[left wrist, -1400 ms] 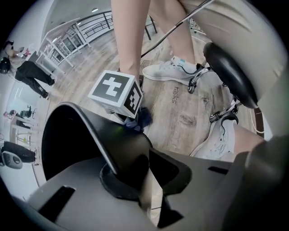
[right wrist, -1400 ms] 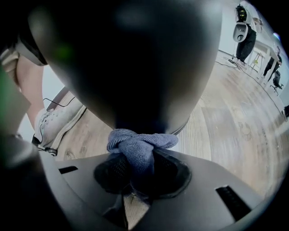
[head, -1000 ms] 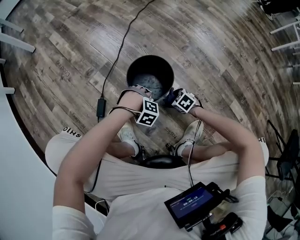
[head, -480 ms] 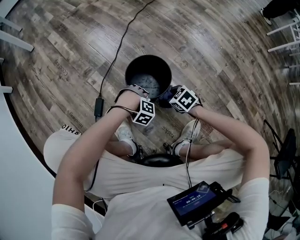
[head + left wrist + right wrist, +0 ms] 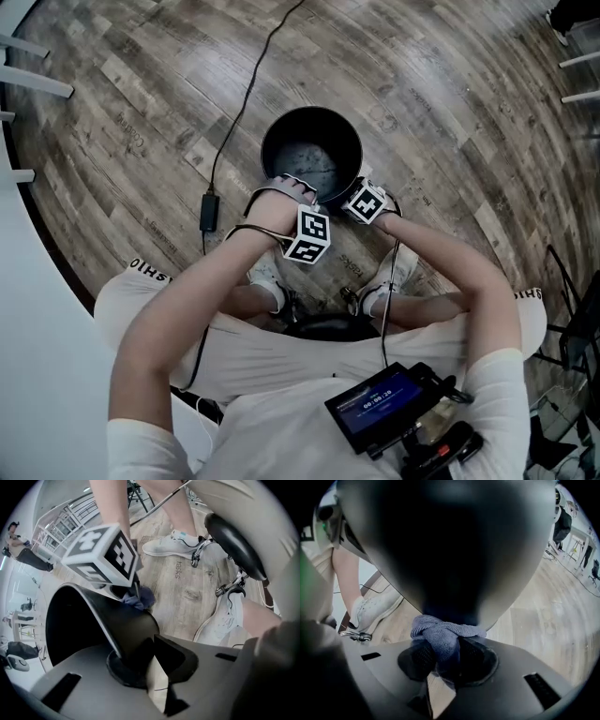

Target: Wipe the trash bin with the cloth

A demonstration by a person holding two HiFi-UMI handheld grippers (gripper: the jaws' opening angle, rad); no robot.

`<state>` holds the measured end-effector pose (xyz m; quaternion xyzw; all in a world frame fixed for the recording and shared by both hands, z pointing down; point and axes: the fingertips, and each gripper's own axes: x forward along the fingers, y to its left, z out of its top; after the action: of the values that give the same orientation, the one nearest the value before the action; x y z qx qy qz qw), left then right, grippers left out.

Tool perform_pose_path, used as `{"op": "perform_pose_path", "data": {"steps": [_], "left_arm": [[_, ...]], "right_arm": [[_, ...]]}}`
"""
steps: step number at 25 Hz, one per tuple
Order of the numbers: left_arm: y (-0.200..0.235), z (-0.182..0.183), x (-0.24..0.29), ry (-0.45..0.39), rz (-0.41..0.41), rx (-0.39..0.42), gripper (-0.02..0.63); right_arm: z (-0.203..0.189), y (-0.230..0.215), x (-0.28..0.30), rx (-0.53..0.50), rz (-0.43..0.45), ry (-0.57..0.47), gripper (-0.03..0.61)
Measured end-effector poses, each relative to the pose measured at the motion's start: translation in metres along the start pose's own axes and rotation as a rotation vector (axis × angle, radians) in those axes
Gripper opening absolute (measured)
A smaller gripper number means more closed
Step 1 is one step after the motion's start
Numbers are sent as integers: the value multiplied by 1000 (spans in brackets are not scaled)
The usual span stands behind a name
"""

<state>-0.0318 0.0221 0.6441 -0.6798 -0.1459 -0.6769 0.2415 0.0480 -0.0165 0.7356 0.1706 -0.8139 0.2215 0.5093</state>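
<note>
Your left gripper [image 5: 140, 653], having just been closing, is pinching the thin rim of the stiff, likely light trash bin [image 5: 311, 150]; your right gripper [image 5: 440, 660] is squeezing the soft cloth [image 5: 443, 637].

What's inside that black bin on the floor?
The trash bin shows only its dull grey, mottled bottom; no rubbish is visible. Its near inner side is covered by the left gripper, whose jaws have just closed on the rim, so that part cannot be seen.

The left claw [image 5: 146, 651], whose jaws have just been closing, is clamping the bin's [image 5: 126, 625] rim. Beyond it, the right claw [image 5: 132, 591] is pressing a blue cloth [image 5: 140, 600] against the bin's outside.
</note>
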Motion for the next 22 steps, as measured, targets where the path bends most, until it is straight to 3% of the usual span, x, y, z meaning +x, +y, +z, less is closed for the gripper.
{"op": "perform_pose_path", "data": {"steps": [5, 10, 12, 15, 22], "left_arm": [[6, 9, 0, -18, 4, -36, 55], [5, 13, 1, -36, -7, -65, 61], [3, 16, 0, -49, -18, -69, 68], [0, 12, -3, -45, -39, -64, 130], [-17, -15, -10, 31, -102, 14, 161]], "right_arm": [[-25, -12, 50, 10, -27, 16, 103], [-25, -14, 52, 48, -18, 1, 103], [-27, -14, 43, 48, -21, 32, 103], [-22, -12, 13, 52, -25, 41, 103], [11, 11, -77, -37, 5, -42, 103]]}}
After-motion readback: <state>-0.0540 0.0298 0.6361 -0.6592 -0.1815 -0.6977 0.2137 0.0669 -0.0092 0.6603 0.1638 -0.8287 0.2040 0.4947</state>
